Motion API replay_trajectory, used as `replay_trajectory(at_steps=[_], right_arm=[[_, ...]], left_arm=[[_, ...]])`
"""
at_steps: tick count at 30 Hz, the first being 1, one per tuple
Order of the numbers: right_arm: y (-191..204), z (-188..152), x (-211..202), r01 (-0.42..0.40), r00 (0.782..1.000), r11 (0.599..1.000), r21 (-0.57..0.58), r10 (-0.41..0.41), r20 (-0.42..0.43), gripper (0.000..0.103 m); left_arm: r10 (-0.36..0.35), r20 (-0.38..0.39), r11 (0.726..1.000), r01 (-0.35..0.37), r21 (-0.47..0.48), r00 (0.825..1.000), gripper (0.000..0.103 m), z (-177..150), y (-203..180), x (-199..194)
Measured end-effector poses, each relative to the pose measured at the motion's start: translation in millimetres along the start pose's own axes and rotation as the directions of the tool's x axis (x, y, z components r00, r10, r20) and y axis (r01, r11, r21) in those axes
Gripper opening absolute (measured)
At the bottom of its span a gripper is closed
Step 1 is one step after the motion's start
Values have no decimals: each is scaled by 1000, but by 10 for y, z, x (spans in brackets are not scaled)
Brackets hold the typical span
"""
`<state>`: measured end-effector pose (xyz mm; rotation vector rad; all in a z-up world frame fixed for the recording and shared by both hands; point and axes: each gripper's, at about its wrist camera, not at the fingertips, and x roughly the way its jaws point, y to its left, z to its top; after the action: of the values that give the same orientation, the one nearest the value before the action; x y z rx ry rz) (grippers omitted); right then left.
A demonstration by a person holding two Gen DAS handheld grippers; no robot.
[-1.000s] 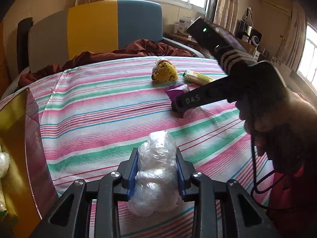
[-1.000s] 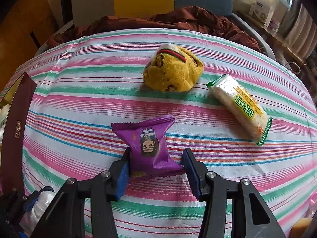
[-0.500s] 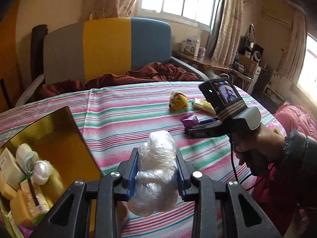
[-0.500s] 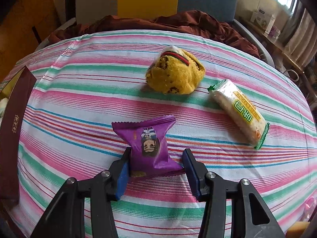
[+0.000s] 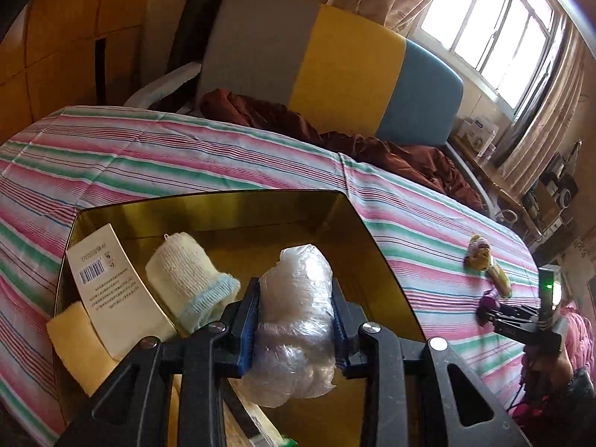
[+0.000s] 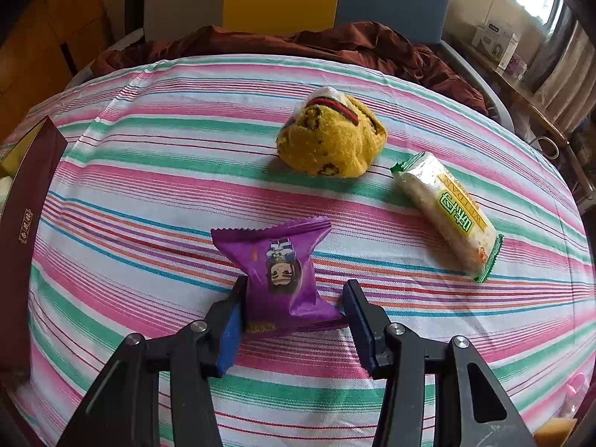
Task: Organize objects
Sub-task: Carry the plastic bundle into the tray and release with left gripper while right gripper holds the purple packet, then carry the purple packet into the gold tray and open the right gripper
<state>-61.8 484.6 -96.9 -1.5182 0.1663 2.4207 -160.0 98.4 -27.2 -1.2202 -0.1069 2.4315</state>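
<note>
My left gripper (image 5: 294, 320) is shut on a crumpled clear plastic bundle (image 5: 294, 316) and holds it above the gold-lined box (image 5: 357, 216). Inside the box lie a rolled cream sock (image 5: 186, 279), a white barcoded card (image 5: 111, 290) and a yellow item (image 5: 74, 346). My right gripper (image 6: 294, 320) is open, its pads on either side of a purple snack packet (image 6: 279, 272) that lies on the striped cloth. Beyond it sit a yellow balled sock (image 6: 331, 141) and a green-edged wafer packet (image 6: 447, 216). The right gripper also shows in the left wrist view (image 5: 521, 320).
The striped cloth (image 6: 149, 186) covers the table. The box's dark red outer wall (image 6: 22, 223) stands at the left edge of the right wrist view. A brown blanket (image 6: 298, 41) and a grey, yellow and blue chair back (image 5: 335, 70) lie behind the table.
My left gripper has swung left with the plastic bundle, from over the cloth to over the open box. My right gripper has stayed around the purple packet, unchanged.
</note>
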Motion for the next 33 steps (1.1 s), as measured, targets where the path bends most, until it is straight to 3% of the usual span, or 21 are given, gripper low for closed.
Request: replay_trajectory(at_steps=[7, 11, 15, 23, 33], right_arm=[[13, 4, 3, 2, 1000, 1000, -1, -2, 1, 51], [22, 10, 7, -2, 1000, 1000, 1, 2, 0, 51], [50, 14, 9, 2, 1000, 1000, -5, -2, 1, 51], [99, 9, -8, 21, 1000, 1000, -16, -20, 7, 51], [170, 17, -45, 93, 995, 994, -61, -91, 38, 50]], left_arm=[[59, -57, 998, -57, 22, 997, 38, 229, 36, 477], [106, -80, 994, -108, -20, 991, 44, 247, 142, 561], [117, -62, 992, -120, -37, 991, 45, 153, 205, 403], [160, 45, 984, -163, 74, 986, 45, -245, -58, -141], [164, 123, 976, -179, 124, 979, 46, -582, -265, -621]])
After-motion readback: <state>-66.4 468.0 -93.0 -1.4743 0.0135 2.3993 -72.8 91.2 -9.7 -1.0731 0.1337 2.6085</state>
